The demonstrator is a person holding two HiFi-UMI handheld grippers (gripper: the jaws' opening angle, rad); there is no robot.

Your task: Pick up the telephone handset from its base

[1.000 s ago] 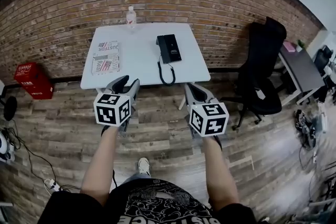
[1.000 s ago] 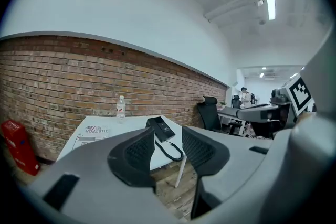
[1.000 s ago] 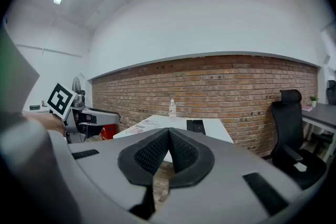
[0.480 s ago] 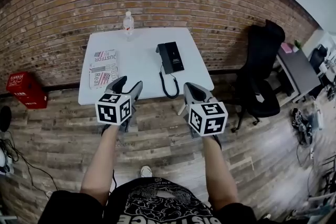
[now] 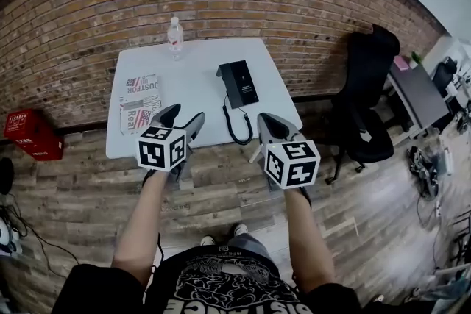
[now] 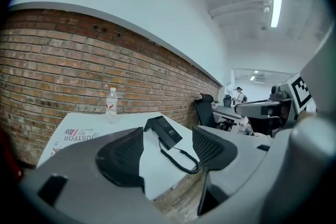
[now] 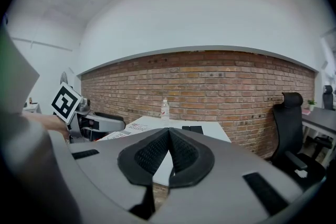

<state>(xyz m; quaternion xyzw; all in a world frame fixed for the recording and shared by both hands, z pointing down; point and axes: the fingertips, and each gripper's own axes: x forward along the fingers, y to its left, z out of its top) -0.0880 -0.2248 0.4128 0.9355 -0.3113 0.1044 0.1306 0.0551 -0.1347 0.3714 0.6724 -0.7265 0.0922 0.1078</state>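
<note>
The black telephone (image 5: 237, 83) lies on the white table (image 5: 199, 77), its handset resting on the base and the coiled cord (image 5: 235, 126) hanging over the near edge. In the left gripper view the telephone (image 6: 165, 131) sits ahead, beyond the pads. My left gripper (image 5: 184, 116) hovers short of the table's near edge; its jaws have just been opening and stand open with nothing between them (image 6: 168, 152). My right gripper (image 5: 266, 123) is level with it on the right, shut on nothing, its pads touching (image 7: 169, 153). The telephone (image 7: 192, 128) shows just above them.
A water bottle (image 5: 174, 33) stands at the table's far edge and a newspaper (image 5: 137, 101) lies on its left part. A brick wall runs behind. A black office chair (image 5: 366, 99) and a dark desk (image 5: 421, 93) are at the right, a red crate (image 5: 26, 133) at the left.
The person has stepped toward the table, so both grippers are now close to its near edge. The left jaws have spread wider. The right jaws stay shut.
</note>
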